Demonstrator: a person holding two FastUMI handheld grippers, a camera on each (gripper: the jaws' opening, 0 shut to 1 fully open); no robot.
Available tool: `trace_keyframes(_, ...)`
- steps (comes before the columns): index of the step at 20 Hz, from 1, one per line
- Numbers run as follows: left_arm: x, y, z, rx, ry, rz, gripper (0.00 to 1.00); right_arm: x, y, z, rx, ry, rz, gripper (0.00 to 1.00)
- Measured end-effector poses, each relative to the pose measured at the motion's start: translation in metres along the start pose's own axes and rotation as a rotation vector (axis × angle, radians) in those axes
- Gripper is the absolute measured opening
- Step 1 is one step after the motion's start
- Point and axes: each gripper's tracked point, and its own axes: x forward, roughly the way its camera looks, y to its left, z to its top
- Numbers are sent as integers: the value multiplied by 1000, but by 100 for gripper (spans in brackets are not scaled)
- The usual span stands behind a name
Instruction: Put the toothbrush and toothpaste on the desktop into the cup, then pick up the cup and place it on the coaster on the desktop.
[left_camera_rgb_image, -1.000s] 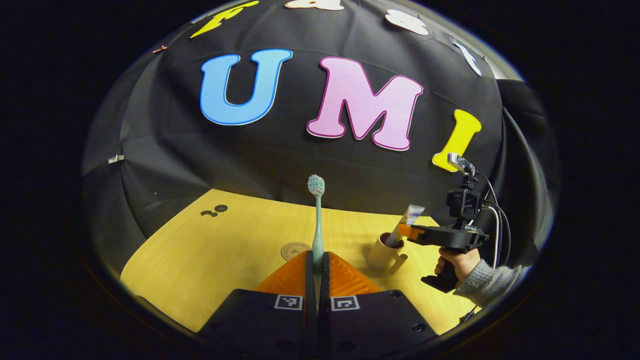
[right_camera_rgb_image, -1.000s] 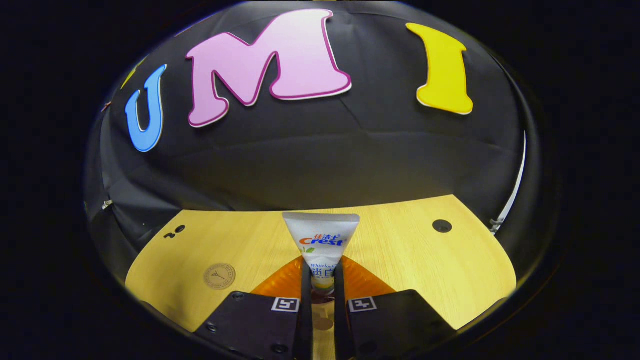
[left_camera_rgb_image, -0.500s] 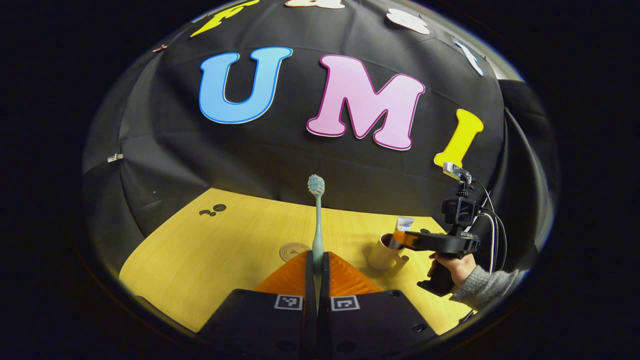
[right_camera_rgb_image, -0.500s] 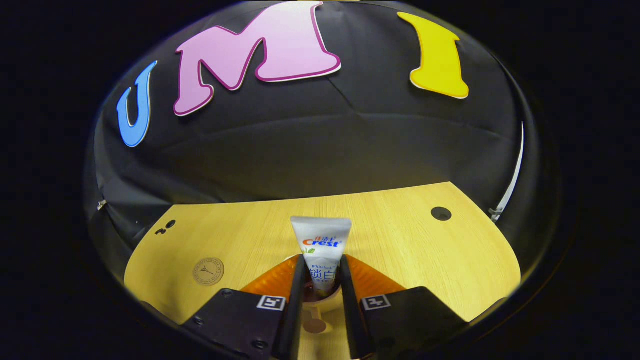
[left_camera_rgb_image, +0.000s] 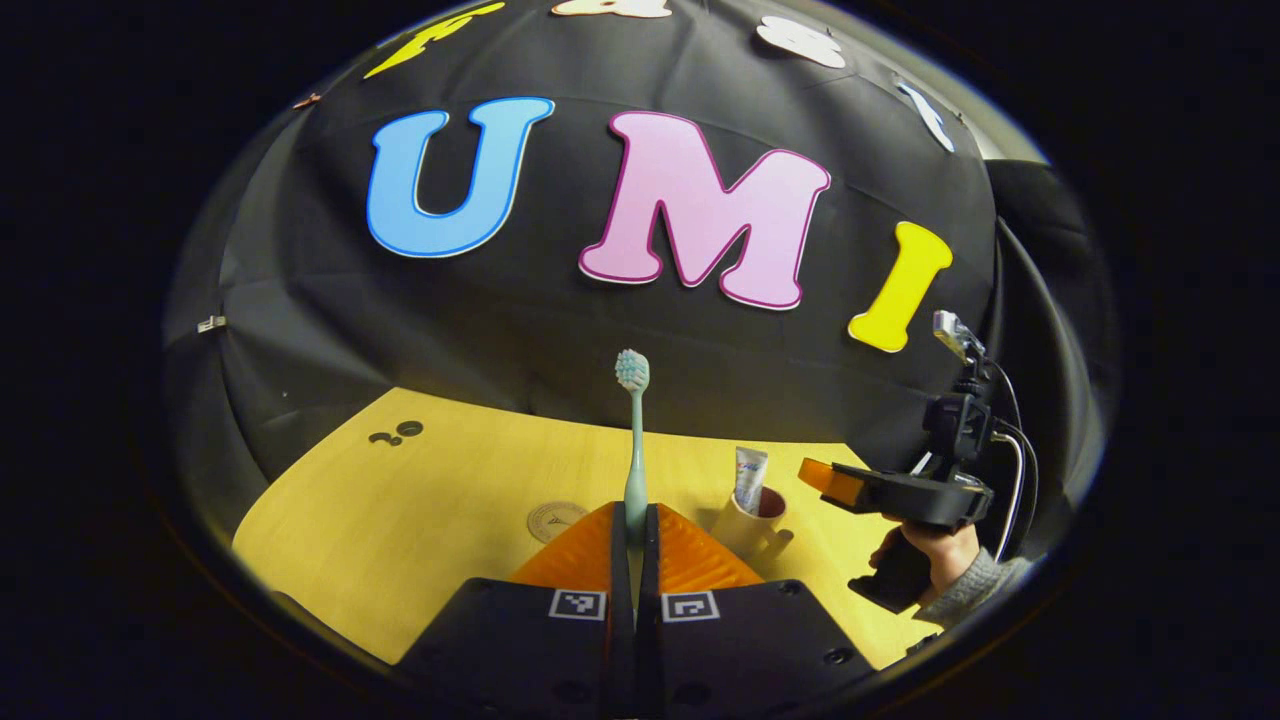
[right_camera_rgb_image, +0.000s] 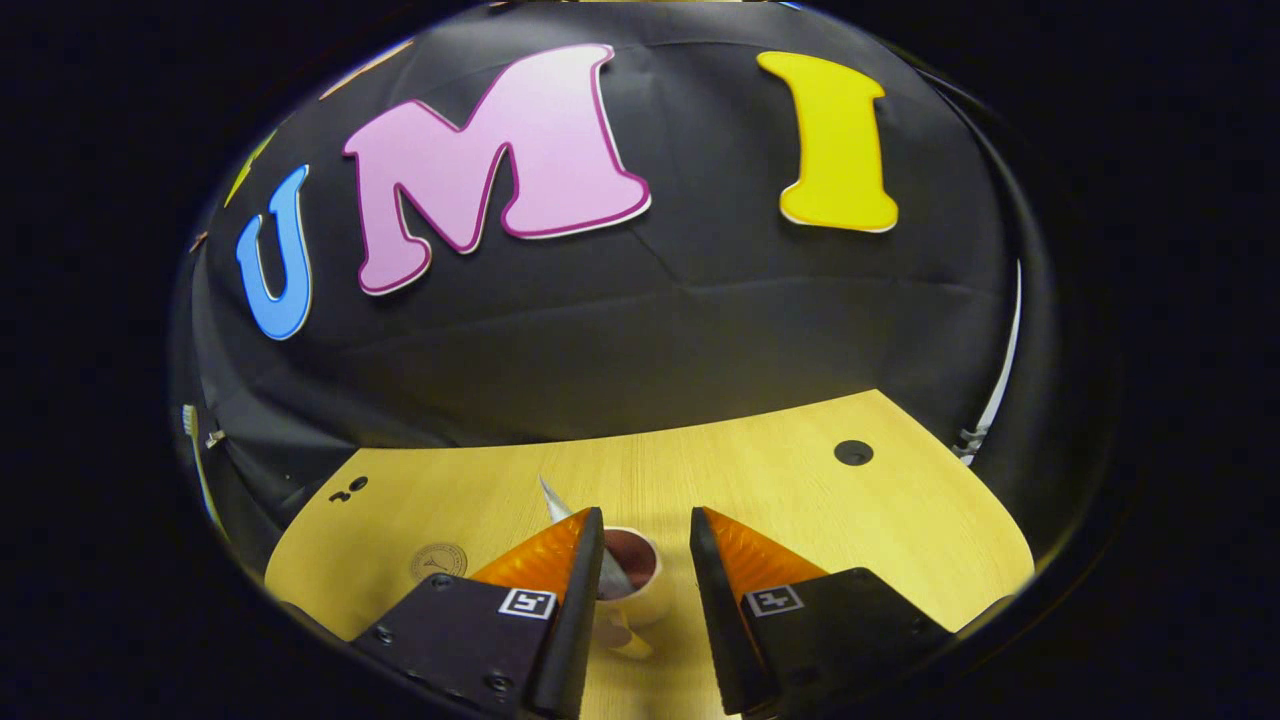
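On the wooden desktop (left_camera_rgb_image: 420, 500), the coaster (left_camera_rgb_image: 556, 520) lies left of the cup (left_camera_rgb_image: 745, 520). The left gripper (left_camera_rgb_image: 634, 520) pinches the upright toothbrush (left_camera_rgb_image: 634, 440). The toothpaste (left_camera_rgb_image: 748, 478) stands inside the cup. Right of it, the right gripper (right_camera_rgb_image: 645, 530) hangs spread apart.

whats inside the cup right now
The toothpaste stands in the cup, leaning against its rim, top end sticking out. Its lower part and the cup's bottom are hidden by the wall. The toothbrush is outside, in the left gripper.
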Motion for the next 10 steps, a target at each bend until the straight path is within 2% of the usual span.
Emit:
trace_keyframes(1,5,-6,4,3,-8,-11,6,-8,-4,2,10,-8,0,57)
trace_keyframes(2,9,-13,7,4,-16,-23,6,-17,-11,4,16,-16,-5,53)
trace_keyframes(3,13,-21,10,2,-23,-37,6,-26,-17,6,19,-23,-12,64)
trace_keyframes(10,65,-79,26,-33,-80,-147,6,-70,-61,-3,17,-33,-59,68)
